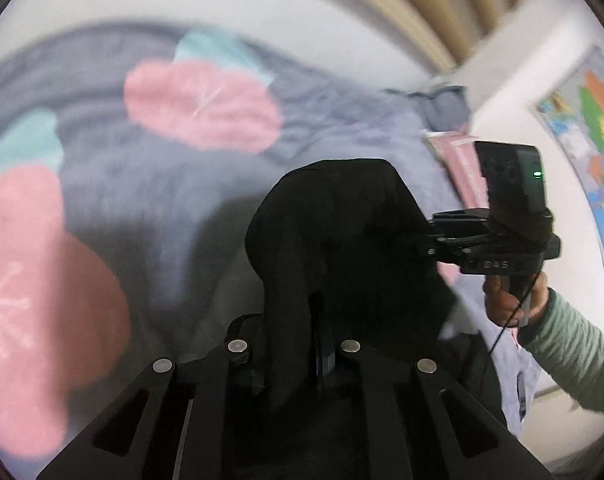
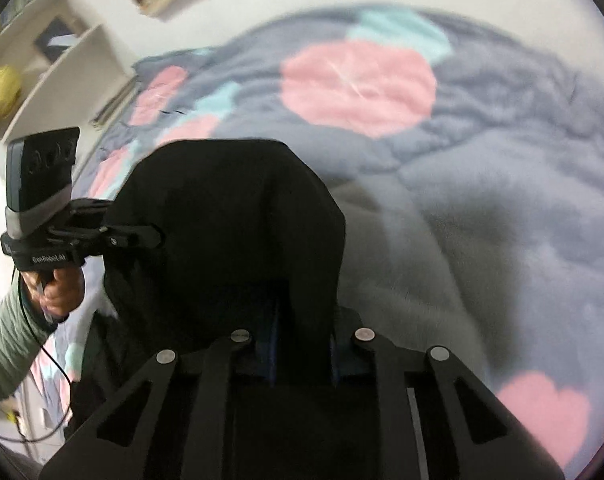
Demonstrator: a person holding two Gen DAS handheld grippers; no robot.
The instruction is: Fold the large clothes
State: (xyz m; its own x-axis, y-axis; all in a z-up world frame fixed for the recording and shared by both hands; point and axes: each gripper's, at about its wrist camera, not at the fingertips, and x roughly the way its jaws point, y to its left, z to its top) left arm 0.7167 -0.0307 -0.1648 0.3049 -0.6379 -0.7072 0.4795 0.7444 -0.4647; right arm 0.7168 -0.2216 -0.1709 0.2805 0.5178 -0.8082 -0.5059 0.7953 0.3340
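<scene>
Pinching a fold of the black garment [image 1: 341, 232], the left gripper [image 1: 290, 360] occupies the 6 o'clock edge of its own view; its fingers [image 1: 258, 364] are closed almost fully, with the dark cloth clamped between them and rising in a hump toward the centre. The right gripper [image 2: 302, 356], likewise at 6 o'clock of its own view, has its fingers [image 2: 272, 360] drawn nearly together on another part of the same garment, which bulges up to the middle of that frame.

At 3 o'clock of the left wrist view, the right gripper appears side-on, its fingers reaching into the cloth and its handle gripped by the right hand [image 1: 509, 300] emerging from a green striped sleeve [image 1: 569, 352]. At 9 o'clock of the right wrist view, the left gripper is seen in mirror arrangement, held by the left hand [image 2: 60, 288], a thin black cable [image 2: 50, 360] trailing below.

Beneath and beyond the garment lies a grey blanket [image 1: 142, 184] with pink and mint flower patches, blurred in both views. Farther off, a coloured map [image 1: 597, 140] hangs at 2 o'clock of the left view, and white shelves [image 2: 62, 64] holding a yellow round object [image 2: 2, 90] stand at 10 o'clock of the right view.
</scene>
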